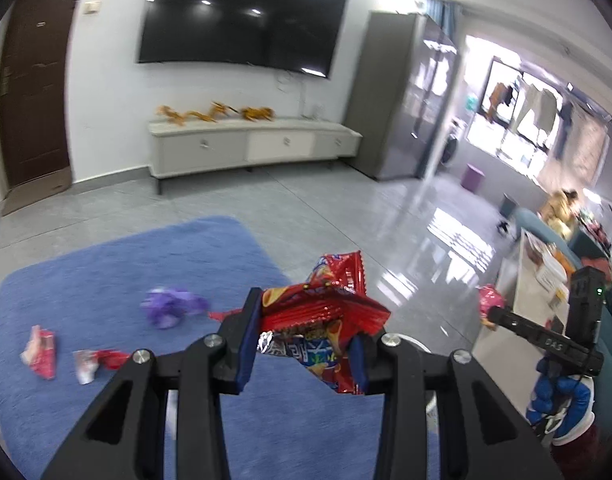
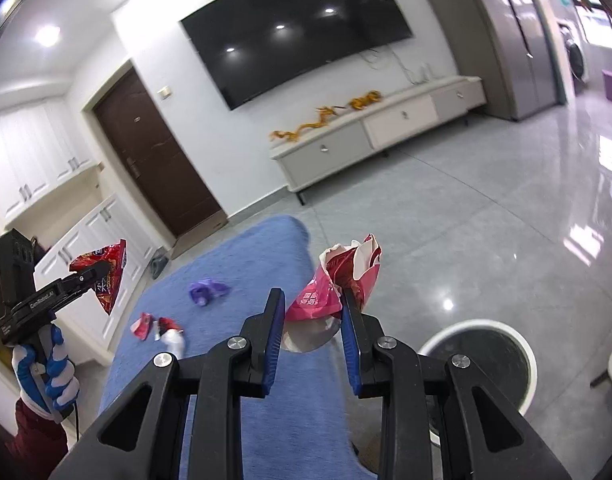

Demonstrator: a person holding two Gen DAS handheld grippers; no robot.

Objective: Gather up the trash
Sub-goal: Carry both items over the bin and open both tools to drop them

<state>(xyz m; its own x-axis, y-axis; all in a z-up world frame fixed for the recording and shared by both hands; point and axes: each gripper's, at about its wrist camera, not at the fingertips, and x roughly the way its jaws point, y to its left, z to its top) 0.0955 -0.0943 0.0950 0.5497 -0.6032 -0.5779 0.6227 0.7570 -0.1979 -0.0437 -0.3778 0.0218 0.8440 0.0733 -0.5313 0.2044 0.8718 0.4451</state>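
My left gripper is shut on a crumpled red snack bag, held in the air above the blue rug; it also shows in the right wrist view. My right gripper holds a pink and red wrapper between its blue pads, above the rug's edge; it also shows in the left wrist view. On the rug lie a purple wrapper, a pink wrapper and a red and white wrapper.
A round white bin with a dark inside stands on the grey tile floor just right of my right gripper. A white TV cabinet and a wall TV are at the far wall. A white counter is at the right.
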